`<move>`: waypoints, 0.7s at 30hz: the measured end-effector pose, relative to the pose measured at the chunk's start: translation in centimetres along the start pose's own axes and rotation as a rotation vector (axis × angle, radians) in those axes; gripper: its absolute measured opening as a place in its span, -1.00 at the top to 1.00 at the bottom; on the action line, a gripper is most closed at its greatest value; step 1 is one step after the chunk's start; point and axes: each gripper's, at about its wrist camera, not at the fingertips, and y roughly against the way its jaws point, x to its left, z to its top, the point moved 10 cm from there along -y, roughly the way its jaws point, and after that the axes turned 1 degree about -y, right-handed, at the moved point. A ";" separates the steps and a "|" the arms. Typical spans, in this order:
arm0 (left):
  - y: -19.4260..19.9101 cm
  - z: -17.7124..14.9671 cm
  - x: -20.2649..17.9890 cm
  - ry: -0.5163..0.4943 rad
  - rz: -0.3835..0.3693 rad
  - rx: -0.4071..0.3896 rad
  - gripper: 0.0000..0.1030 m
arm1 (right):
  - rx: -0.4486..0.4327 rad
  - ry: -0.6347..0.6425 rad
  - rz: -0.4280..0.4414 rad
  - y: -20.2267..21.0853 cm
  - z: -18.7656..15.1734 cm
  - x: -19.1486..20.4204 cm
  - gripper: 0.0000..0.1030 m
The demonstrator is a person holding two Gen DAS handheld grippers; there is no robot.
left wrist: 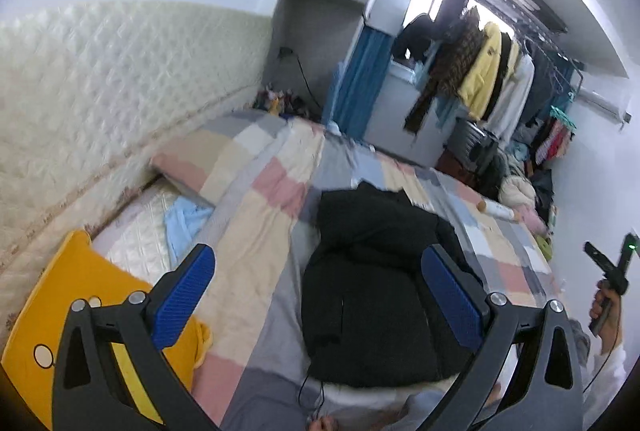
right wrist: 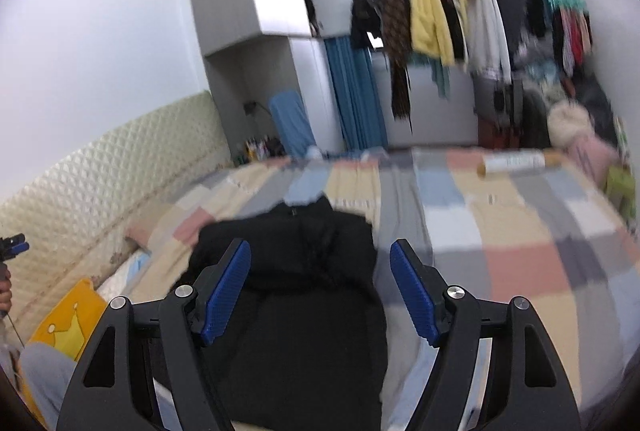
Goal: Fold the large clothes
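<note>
One black padded jacket (left wrist: 372, 295) lies on the patchwork bedspread (left wrist: 256, 199) near the closer edge of the bed, bunched into a thick, rounded mass with puffy folds; a thin dark cord trails from its near hem in the left wrist view. In the right wrist view the same jacket (right wrist: 296, 295) appears as a broad dark heap, with a small tab visible at its far edge. The left gripper (left wrist: 320, 295) is raised above the bed with its jaws spread wide, nothing between the two blue pads (left wrist: 184, 295). The right gripper (right wrist: 320, 295) likewise hangs over the jacket with its jaws wide apart and holds nothing; both of its blue pads (right wrist: 226, 291) are clear of the cloth. One yellow cushion (left wrist: 96, 311) lies beside the padded wall panel (left wrist: 100, 79). One pale roll (right wrist: 514, 163) rests on the far side of the bedspread. One rail of hanging clothes (right wrist: 432, 11) stands beyond the bed; the count of garments on it cannot be determined.
</note>
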 end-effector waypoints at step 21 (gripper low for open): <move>-22.3 -24.3 -1.0 0.274 -0.244 0.449 -0.98 | 0.385 -0.284 0.031 -12.0 -24.1 -7.8 -0.39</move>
